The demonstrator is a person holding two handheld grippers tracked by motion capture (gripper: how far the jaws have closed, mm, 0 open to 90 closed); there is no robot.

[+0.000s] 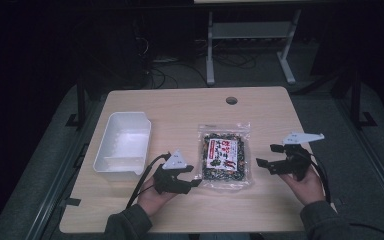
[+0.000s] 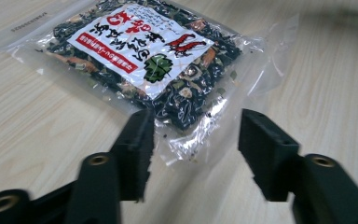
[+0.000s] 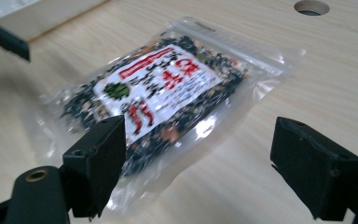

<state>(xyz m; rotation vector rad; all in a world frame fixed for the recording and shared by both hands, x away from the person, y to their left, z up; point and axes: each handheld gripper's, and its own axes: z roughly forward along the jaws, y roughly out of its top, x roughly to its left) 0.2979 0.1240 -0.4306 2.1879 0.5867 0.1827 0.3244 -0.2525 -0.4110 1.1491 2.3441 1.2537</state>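
I flank the flat snack bag [image 1: 224, 161] on the worktop [image 1: 180, 107]: left gripper [image 1: 192, 176] and right gripper [image 1: 267, 157] both apart, empty, ready to pinch opposite edges.

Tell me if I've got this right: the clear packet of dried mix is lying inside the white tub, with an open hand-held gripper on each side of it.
Not quite. The high view shows the packet lying flat on the wooden table, to the right of the white tub, not in it. The rest holds: the left hand-held gripper and right hand-held gripper flank it, both open.
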